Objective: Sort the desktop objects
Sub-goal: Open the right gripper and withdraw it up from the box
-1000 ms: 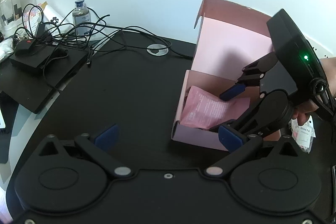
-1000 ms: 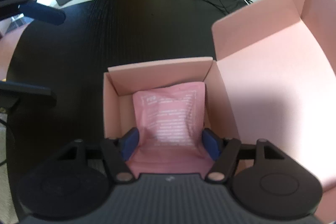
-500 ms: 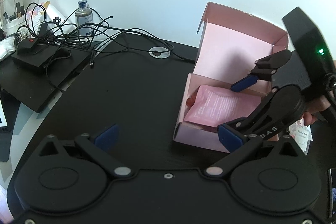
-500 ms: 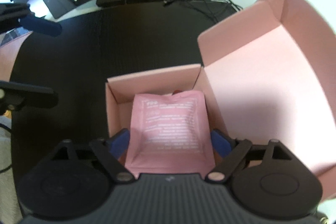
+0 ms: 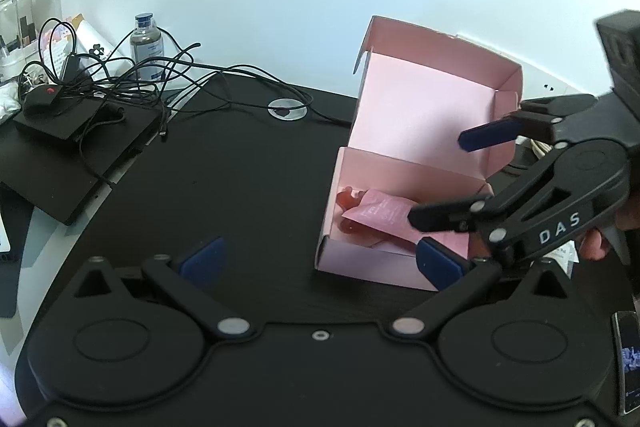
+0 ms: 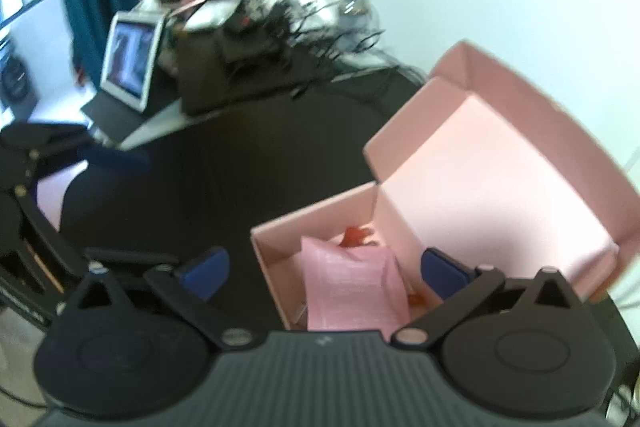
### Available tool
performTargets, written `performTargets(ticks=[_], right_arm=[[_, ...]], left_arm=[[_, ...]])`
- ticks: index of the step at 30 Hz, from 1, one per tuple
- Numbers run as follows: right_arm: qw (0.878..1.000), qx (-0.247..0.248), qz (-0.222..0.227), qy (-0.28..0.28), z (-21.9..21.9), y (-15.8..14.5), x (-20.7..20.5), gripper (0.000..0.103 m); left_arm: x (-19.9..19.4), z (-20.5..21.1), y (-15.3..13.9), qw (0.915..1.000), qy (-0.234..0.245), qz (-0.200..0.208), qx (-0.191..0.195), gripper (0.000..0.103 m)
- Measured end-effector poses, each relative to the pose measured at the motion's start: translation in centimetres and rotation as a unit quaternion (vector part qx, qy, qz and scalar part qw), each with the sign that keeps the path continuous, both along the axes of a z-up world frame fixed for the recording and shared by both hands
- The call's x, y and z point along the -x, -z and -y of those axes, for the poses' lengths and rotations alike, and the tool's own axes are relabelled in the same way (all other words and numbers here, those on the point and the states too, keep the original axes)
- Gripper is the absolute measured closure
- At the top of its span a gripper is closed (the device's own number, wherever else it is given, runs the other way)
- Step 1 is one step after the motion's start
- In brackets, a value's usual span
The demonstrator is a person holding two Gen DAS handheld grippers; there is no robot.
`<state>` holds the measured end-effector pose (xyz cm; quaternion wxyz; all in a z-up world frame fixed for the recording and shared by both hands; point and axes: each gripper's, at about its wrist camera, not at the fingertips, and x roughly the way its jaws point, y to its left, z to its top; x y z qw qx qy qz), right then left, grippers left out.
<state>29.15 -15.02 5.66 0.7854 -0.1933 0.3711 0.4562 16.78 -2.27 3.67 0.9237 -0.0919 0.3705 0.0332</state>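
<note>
Pink sachet lies in open pink box on black desk

The right gripper (image 6: 324,267), jaws opening and clear of the sachet (image 6: 356,287), hangs over the box (image 5: 372,267) near the desk's (image 5: 240,187) right edge; the left gripper (image 5: 320,261) stands wide, empty. Tangled cables (image 5: 120,79) and a bottle (image 5: 146,39) crowd the white-walled far left corner.

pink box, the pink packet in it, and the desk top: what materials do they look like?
Pink box: likely thin matte paperboard; folded flaps, crisp creases, lid standing open.
Pink packet: probably plastic film or foil pouch; slight sheen, wrinkles, white print.
Desk top: black, apparently wood-grain laminate or veneer; fine parallel lines in the right wrist view, low gloss. Exact core cannot be told.
</note>
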Motion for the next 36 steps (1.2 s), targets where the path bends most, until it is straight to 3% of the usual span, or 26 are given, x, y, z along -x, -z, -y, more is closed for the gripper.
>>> performTargets(ticks=[4,8,15,21,28,32,36], right_arm=[[0.997,-0.041,0.023,0.057,1.9,-0.9,1.4,0.001],[0.985,-0.084,0.049,0.140,3.9,-1.5,3.6,0.001],[0.939,-0.147,0.060,0.306,8.1,-0.7,8.2,0.001],[0.902,-0.136,0.045,0.407,10.8,1.5,11.9,0.001],[0.874,-0.118,0.026,0.470,12.3,3.0,13.7,0.001],[0.872,-0.116,0.022,0.474,12.2,3.2,14.2,0.001],[0.879,-0.110,0.017,0.464,11.8,3.4,14.3,0.001]], left_arm=[[0.2,0.1,-0.2,1.0000,0.002,0.000,0.001,0.000],[0.4,0.1,-0.4,1.0000,0.006,0.003,0.000,0.000],[0.6,0.2,-0.8,0.9999,0.012,0.007,-0.003,0.000],[0.6,0.5,-0.9,0.9997,0.020,0.009,-0.007,0.000],[0.4,1.8,-0.6,0.9992,0.035,0.008,-0.019,0.000],[0.4,2.5,-0.5,0.9988,0.044,0.011,-0.020,0.000],[0.4,2.9,-0.5,0.9987,0.046,0.012,-0.021,0.000]])
